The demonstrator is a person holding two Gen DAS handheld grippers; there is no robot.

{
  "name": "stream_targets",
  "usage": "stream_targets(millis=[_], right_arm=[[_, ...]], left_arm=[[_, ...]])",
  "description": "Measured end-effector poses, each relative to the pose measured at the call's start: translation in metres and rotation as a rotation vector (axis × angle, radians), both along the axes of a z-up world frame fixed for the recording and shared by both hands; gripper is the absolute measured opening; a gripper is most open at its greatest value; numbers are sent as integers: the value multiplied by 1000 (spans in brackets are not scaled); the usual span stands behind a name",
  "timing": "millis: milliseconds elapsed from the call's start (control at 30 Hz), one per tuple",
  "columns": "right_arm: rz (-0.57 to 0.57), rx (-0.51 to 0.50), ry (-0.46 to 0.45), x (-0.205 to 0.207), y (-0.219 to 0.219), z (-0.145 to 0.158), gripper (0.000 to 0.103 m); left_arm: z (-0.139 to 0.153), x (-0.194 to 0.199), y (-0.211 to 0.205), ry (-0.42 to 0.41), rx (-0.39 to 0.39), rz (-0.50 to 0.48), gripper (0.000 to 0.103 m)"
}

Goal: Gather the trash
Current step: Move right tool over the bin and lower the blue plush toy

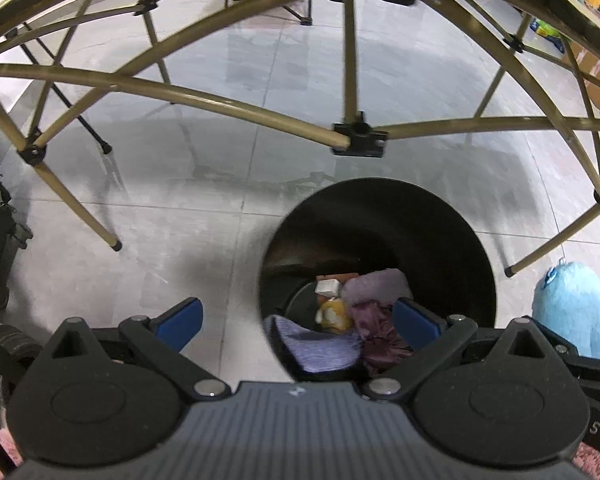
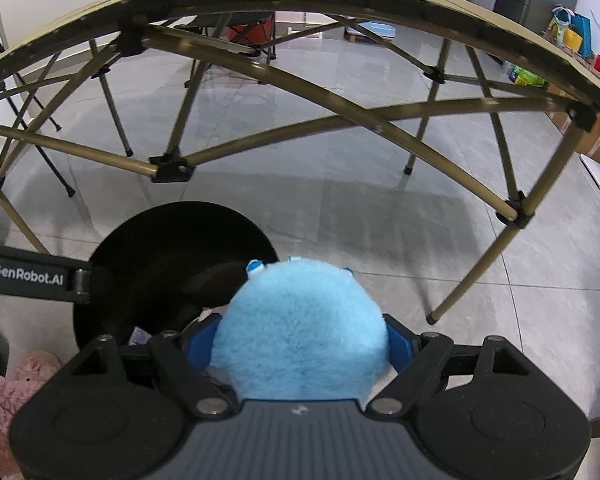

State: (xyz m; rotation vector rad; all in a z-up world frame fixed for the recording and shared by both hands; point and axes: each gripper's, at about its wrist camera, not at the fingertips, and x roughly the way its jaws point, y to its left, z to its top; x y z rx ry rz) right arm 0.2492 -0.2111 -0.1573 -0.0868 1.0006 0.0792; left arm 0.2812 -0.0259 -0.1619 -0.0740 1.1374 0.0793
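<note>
A black round bin (image 1: 440,232) stands on the tiled floor and holds several things, among them a purple cloth (image 1: 324,346) and a yellow scrap (image 1: 334,312). My left gripper (image 1: 298,322) hangs above the bin's near rim, open, with nothing between its blue pads. A fluffy light-blue plush toy (image 2: 300,320) fills my right gripper (image 2: 300,344), whose blue pads press on both of its sides. The toy hangs just right of the bin (image 2: 172,248). In the left wrist view the same toy (image 1: 568,308) shows at the right edge.
A folding table with a tan metal frame (image 1: 356,136) spans over the floor beyond the bin; its legs (image 2: 472,276) stand close on the right. A pink fuzzy object (image 2: 4,392) lies at lower left. Boxes and bags (image 2: 572,36) line the far right wall.
</note>
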Motion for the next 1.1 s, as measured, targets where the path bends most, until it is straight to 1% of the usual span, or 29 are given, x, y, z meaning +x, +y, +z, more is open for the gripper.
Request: stream_targets(millis=[300, 600, 933, 1100], right_arm=[[36, -12, 2, 8, 30, -3, 82], [67, -17, 9, 17, 56, -6, 82], [95, -34, 28, 26, 89, -15, 82], [104, -43, 41, 29, 98, -21, 82]], left_arm=[[1, -11, 38, -13, 16, 49, 103], [-4, -25, 77, -2, 26, 102, 103], [0, -35, 99, -11, 10, 133, 103], [0, -40, 109, -13, 5, 148, 103]])
